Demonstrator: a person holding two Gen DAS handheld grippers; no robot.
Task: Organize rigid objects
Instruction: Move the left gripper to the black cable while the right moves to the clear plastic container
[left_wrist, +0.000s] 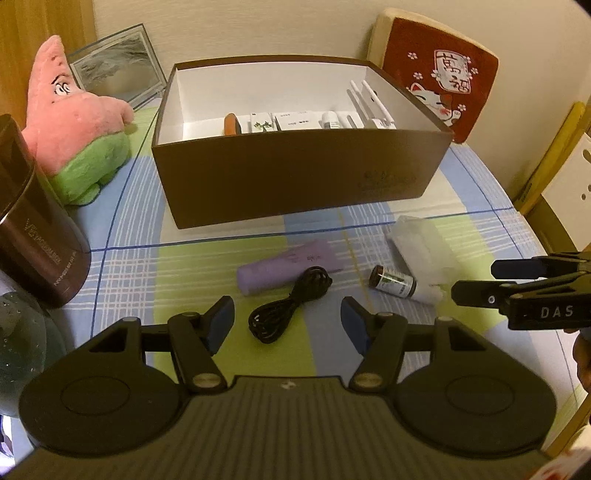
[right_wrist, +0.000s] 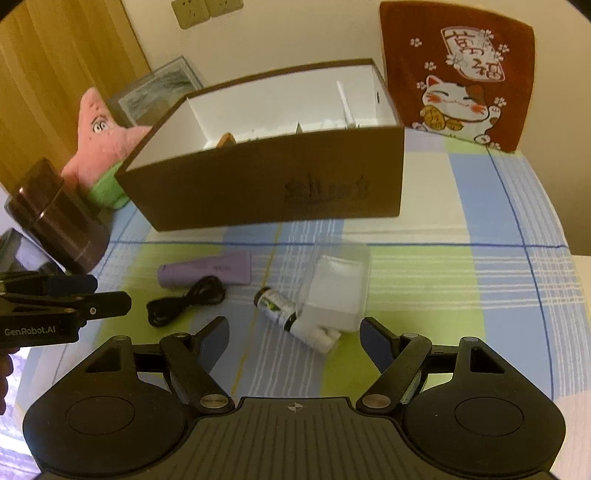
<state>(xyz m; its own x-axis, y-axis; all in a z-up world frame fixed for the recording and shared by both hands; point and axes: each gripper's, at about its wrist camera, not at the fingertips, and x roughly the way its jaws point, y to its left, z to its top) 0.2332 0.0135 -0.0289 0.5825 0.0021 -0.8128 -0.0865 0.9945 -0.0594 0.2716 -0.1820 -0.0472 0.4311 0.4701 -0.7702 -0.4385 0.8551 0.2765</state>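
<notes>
**Both grippers open over the last loose items**

Nearest to us, our left gripper (left_wrist: 288, 325) has its jaws well apart with nothing between the pads; the coiled black cable (left_wrist: 286, 306) lies on the tablecloth (left_wrist: 184, 295) just ahead of the gap. Our right gripper (right_wrist: 293, 341) is likewise wide open and empty, its gap lined up on the small dark bottle (right_wrist: 275, 306), which lies on its side touching the clear plastic container (right_wrist: 334, 291). We judge each hand is set over its own pickup, jaws wide enough to straddle the thing below.

A little further on, the purple tube (left_wrist: 288, 266) lies flat, touching the cable's far loop. These four things sit in a loose row along the near side of the table, between us and the box, so we read them as what is left to sort.

Beyond them stands the open brown box (left_wrist: 295, 184), its front wall facing us. Inside, along the near wall, we see a row of small things already stowed: an orange piece, white packets, white sticks towards the right end. The left part of the box looks bare, so there is room to drop more in.

For moving, the cloth between the row and the box is free, and the table's right edge is well apart from the container. At the left edge a dark cylindrical tin (left_wrist: 33, 229) and a pink plush star (left_wrist: 74, 122) crowd the box's left corner; a red cat cushion (right_wrist: 461, 77) stands behind the far right corner.
</notes>
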